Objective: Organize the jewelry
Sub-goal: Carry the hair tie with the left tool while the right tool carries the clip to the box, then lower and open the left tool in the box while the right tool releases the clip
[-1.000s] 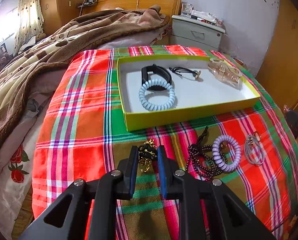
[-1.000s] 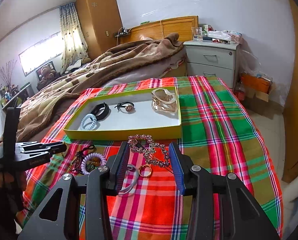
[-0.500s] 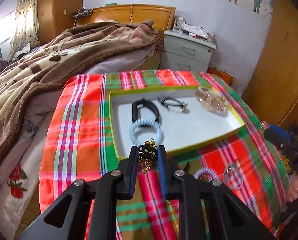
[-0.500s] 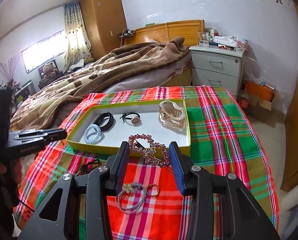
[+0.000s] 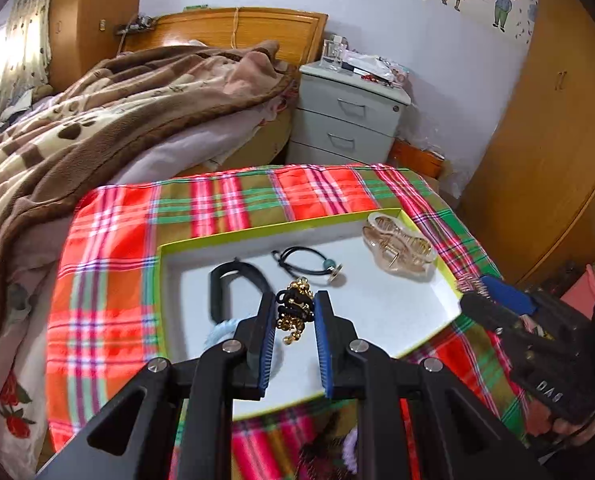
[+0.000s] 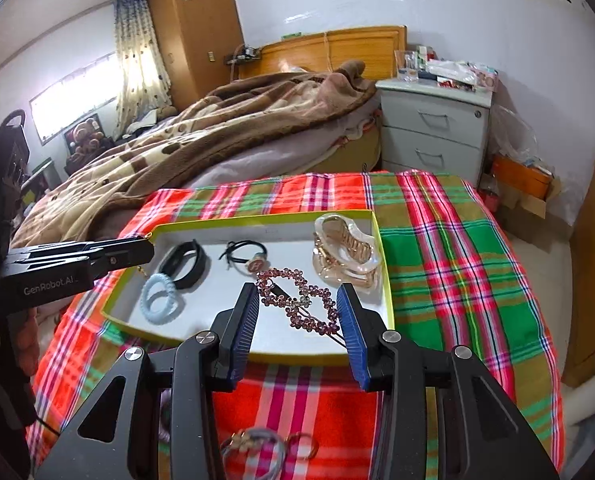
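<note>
Left tool [image 5: 295,314]: pressed onto a black hair tie with gold beads [image 5: 293,312] — held above the tray's white floor.
Right tool [image 6: 297,312]: pinching a pink rhinestone hair clip [image 6: 297,300] across its width, over the tray's near edge.
Tray [image 6: 257,218]: shallow, yellow-green rim, white inside — resting on the plaid cloth [image 6: 437,248] over the tabletop.
Inside tray: black band [image 6: 187,260], pale blue coil tie [image 6: 159,298] just beside it, black elastic with round charm [image 6: 245,256], translucent gold claw clip [image 6: 345,252] at the far right corner.
Outside tray: grey-blue hair ties and a ring [image 6: 257,446] on the cloth, blurred, near the right tool's base.
</note>
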`<state>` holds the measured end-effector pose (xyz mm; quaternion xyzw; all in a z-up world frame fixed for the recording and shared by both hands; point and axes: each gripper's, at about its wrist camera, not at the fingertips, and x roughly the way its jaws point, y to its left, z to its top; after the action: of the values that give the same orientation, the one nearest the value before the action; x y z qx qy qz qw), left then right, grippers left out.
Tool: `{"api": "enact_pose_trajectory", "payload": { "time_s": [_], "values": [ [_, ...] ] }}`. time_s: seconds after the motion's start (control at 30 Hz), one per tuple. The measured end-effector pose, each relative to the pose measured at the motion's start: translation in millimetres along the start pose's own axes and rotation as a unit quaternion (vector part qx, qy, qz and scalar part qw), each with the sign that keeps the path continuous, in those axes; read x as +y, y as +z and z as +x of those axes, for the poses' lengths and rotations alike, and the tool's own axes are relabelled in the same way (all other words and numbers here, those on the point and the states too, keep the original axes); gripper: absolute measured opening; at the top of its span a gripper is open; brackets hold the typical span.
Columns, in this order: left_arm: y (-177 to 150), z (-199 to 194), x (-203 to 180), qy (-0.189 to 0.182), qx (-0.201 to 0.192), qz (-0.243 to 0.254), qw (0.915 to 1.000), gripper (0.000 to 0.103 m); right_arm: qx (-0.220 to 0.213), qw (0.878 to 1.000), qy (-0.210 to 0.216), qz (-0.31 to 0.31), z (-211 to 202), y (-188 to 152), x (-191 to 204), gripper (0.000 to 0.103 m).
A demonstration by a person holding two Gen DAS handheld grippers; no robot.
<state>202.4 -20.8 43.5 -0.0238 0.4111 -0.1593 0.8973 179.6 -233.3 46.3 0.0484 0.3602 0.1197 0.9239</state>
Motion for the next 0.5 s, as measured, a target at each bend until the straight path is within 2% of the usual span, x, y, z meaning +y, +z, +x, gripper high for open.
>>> {"api": "enact_pose_trajectory", "payload": {
  "time_s": [0.2,0.5],
  "values": [
    [8,30,-8,-0.001,0.021,0.013,0.9997,0.02,0.019,1.0,-0.007,0.004,22,3,-6,0.042],
    [11,65,-9,-0.002,0.05,0.008,0.9987,0.02,0.046,0.999,-0.021,0.01,47,3,-12,0.042]
  ]
}}
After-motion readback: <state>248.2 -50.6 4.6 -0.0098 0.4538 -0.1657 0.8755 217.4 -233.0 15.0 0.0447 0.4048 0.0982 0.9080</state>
